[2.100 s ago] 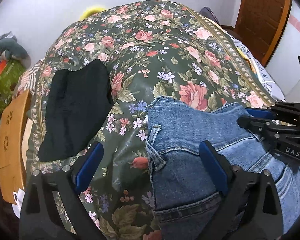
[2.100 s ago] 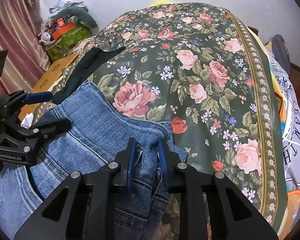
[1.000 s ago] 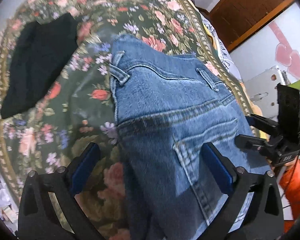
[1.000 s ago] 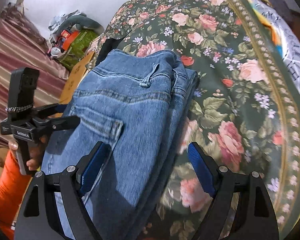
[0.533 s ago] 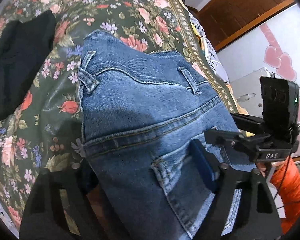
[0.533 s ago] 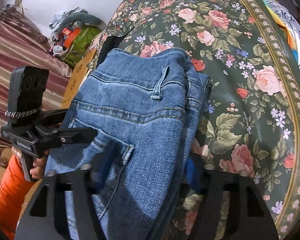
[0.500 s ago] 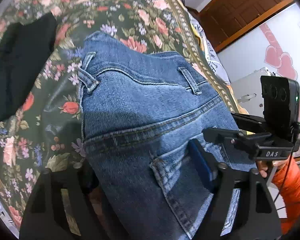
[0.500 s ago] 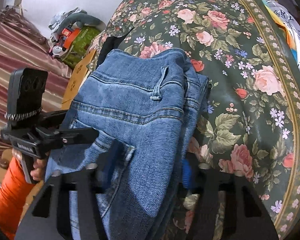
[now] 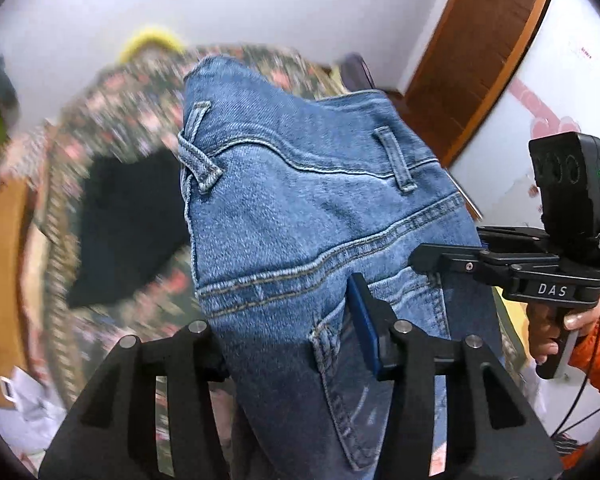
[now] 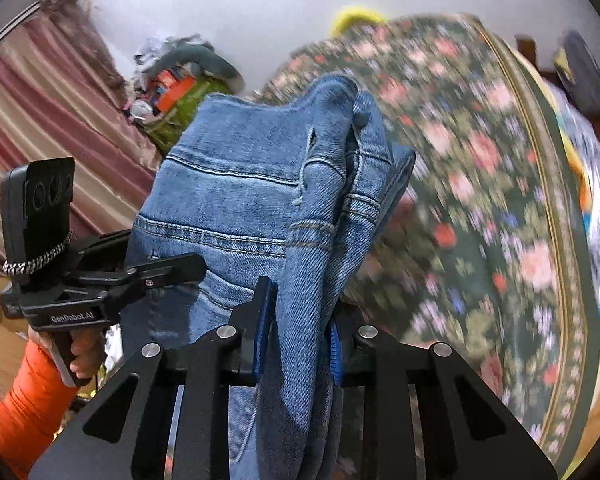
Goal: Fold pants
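Observation:
The blue jeans [image 9: 300, 216] are folded and lifted off the floral bedspread [image 9: 100, 120], waistband end pointing away. My left gripper [image 9: 292, 332] is shut on the jeans' left edge near the back pocket. My right gripper [image 10: 296, 324] is shut on the jeans [image 10: 252, 200] at their folded right edge. Each gripper also shows in the other's view: the right one [image 9: 452, 260] and the left one [image 10: 172, 268], both clamped on the denim.
A black garment [image 9: 128, 224] lies on the bedspread to the left. A wooden door [image 9: 488, 40] is at the far right. A pile of clutter [image 10: 180, 76] and a striped curtain [image 10: 48, 120] stand left of the bed [image 10: 480, 180].
Both grippers have closed on the jeans' sides and lifted them up off the bed; the cameras tilted upward, the background is blurred with motion.

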